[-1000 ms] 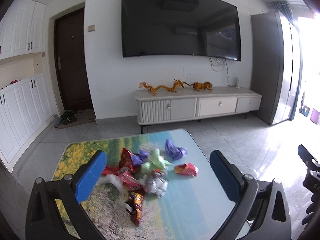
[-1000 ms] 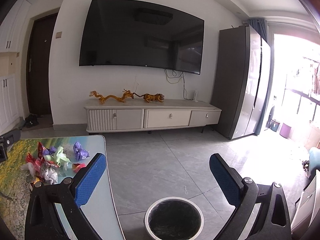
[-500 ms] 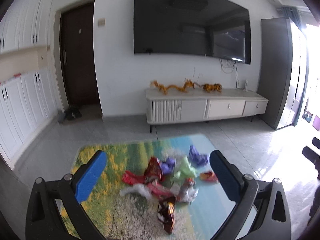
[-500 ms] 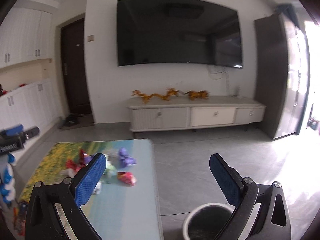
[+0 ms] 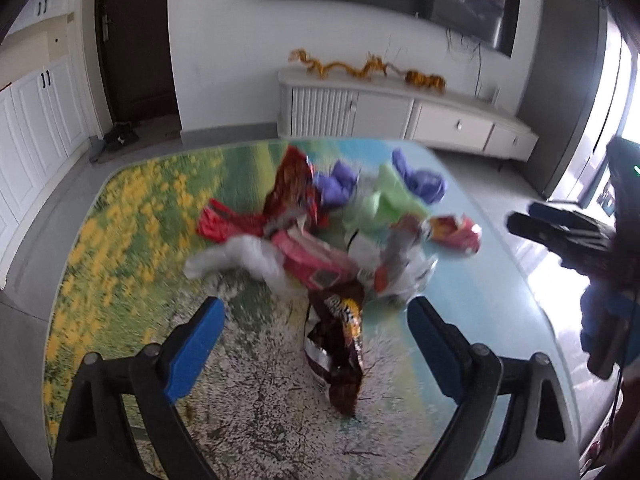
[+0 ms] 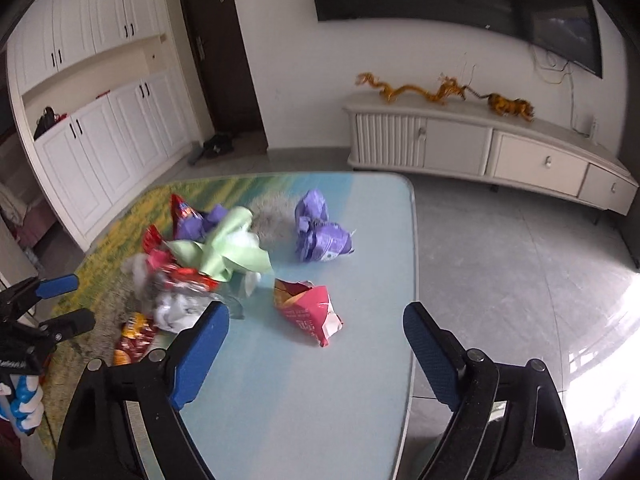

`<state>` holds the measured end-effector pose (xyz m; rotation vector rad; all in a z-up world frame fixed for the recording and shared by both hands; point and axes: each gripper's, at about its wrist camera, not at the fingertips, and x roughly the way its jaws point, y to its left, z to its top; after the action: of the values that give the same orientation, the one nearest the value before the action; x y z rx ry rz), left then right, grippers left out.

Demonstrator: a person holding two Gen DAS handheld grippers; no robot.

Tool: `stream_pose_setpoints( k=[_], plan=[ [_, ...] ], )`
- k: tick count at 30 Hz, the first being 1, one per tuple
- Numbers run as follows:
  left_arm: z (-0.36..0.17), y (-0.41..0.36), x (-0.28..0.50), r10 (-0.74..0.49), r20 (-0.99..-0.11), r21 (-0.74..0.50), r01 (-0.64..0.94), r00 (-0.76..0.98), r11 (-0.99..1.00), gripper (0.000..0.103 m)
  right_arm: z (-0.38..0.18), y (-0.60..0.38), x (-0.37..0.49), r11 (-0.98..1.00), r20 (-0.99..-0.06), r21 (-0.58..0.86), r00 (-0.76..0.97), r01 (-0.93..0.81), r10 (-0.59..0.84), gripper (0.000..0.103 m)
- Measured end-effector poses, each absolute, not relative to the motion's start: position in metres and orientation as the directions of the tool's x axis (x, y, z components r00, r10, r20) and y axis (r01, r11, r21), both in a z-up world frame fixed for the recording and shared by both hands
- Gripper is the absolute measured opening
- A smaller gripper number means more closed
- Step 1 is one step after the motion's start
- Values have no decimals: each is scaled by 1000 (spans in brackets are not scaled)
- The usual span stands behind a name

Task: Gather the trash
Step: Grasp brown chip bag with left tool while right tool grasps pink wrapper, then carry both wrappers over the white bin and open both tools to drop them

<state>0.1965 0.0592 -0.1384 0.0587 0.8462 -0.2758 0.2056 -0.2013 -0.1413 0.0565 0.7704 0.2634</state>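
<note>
A pile of crumpled wrappers lies on the picture-printed table [image 5: 120, 240]. In the left wrist view a brown snack bag [image 5: 340, 344] lies in line with the gap of my left gripper [image 5: 314, 308]. Its jaws are closing and the blue pads [image 5: 196, 340] stand clear of the bag. In the right wrist view a torn red packet [image 6: 306, 312] lies just ahead of my right gripper [image 6: 316, 312], between its closing jaws and untouched. A purple wrapper [image 6: 320, 228] and green paper [image 6: 228, 248] lie farther back.
The table's [image 6: 320, 420] right edge drops to grey tiled floor [image 6: 500, 260]. A white TV cabinet [image 6: 480, 148] stands at the far wall, with white cupboards [image 6: 100, 140] and a dark door [image 6: 224, 60] to the left. The other gripper [image 5: 560, 232] is at the right edge.
Both grippers have dropped toward the table and tilted down onto the pile. The right one swung left, away from the floor bin, which is out of view. Both jaws have narrowed slightly.
</note>
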Motion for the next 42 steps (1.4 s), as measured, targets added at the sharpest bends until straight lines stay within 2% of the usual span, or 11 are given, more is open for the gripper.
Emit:
stream_pose_setpoints(
  k=[7, 10, 12, 13, 15, 20, 30, 42],
  plan=[
    [-170, 55, 207, -203, -798, -60, 261, 568, 964, 82, -184, -189, 252, 940, -736, 157, 600, -302, 315, 78],
    [-181, 51, 207, -201, -812, -55, 272, 549, 961, 73, -195, -183, 258, 930, -753, 144, 572, -339, 325, 72],
    [-185, 47, 207, -203, -820, -56, 279, 535, 959, 64, -194, -179, 258, 921, -745, 133, 575, -367, 337, 59],
    [-187, 46, 206, -206, -822, -58, 281, 530, 958, 61, -194, -177, 256, 916, -744, 135, 572, -378, 345, 56],
    [-190, 43, 203, -215, -827, -66, 289, 520, 955, 46, -197, -175, 251, 912, -753, 133, 559, -389, 348, 42],
    [-188, 38, 190, -212, -824, -46, 311, 525, 949, 33, -198, -169, 226, 907, -759, 123, 550, -403, 347, 37],
    [-148, 47, 150, -222, -774, -29, 317, 593, 948, 31, -161, -165, 172, 903, -709, 131, 598, -410, 374, 36],
    [-44, 12, 115, -297, -640, -1, 386, 709, 923, 31, -61, -217, 79, 940, -538, 62, 782, -335, 314, 35]
  ],
)
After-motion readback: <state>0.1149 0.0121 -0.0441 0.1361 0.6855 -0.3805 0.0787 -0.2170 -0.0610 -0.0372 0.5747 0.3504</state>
